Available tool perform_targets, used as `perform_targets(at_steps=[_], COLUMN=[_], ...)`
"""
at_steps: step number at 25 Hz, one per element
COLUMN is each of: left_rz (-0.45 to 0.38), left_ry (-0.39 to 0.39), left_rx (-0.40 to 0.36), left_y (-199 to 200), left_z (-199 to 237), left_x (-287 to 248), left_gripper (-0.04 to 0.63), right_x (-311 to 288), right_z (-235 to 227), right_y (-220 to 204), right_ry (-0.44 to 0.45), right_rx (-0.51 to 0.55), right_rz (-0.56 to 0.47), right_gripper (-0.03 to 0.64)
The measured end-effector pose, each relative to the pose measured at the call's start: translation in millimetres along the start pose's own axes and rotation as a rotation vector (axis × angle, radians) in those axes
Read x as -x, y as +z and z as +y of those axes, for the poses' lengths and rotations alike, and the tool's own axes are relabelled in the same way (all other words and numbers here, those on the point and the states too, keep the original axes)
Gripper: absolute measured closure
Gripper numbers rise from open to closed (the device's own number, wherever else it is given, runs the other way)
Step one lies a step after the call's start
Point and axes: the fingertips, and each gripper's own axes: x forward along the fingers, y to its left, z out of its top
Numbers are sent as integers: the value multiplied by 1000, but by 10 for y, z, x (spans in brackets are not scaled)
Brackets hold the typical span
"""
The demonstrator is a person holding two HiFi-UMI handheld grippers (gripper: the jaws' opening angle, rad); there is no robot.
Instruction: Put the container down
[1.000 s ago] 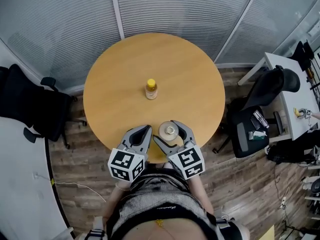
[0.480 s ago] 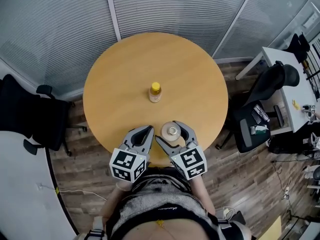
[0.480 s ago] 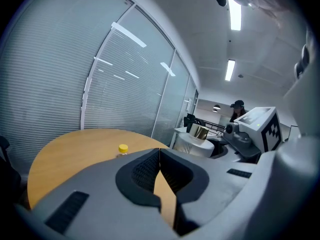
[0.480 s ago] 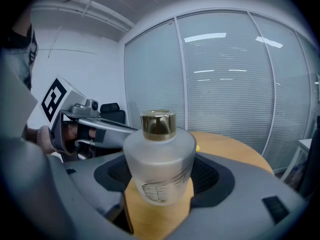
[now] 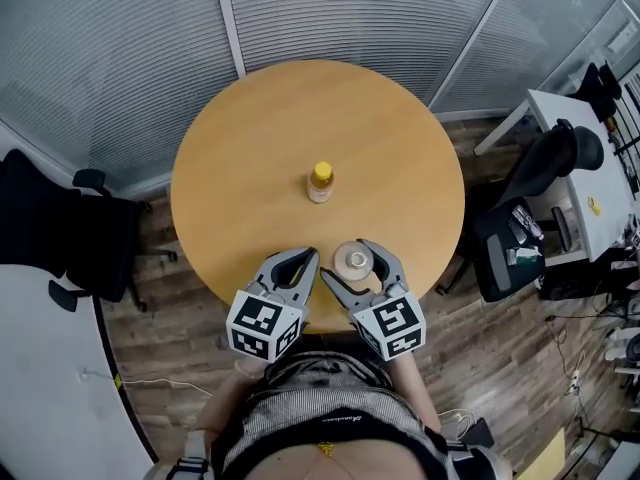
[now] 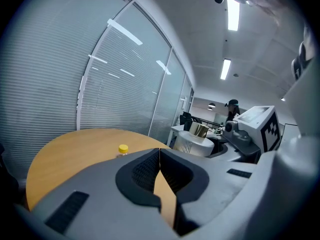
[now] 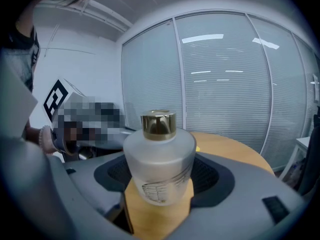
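one frosted container [image 5: 353,259] with a gold cap stands upright, long axis vertical and cap up, at the near edge of the round table [image 5: 260,148]. the jaws of the right gripper [image 5: 348,263] clasp its sides. just beside it, the one left gripper [image 5: 298,260] has its jaws pressed together on nothing. one yellow-capped bottle [image 5: 320,182] stands upright near the table's middle, well apart from both.

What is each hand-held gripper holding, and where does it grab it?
The right hand-held gripper grips the frosted bottle by the sides of its round body. The left hand-held gripper is shut on nothing.
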Motion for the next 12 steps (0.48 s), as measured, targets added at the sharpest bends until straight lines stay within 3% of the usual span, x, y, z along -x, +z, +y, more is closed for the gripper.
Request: perform_targets(at_steps=[4,12], left_rz=[-8,-59], left_ry=[10,106], left_rx=[-2,30], left_y=[30,192], left_z=[7,2], left_x=[-10,-152], left_gripper=[575,575], right_x=[-28,-24], right_z=[-28,-192], right_y=[36,109], right_ry=[7,63], right_rx=[14,27], right_rz=[-2,-12], right_gripper=[267,267])
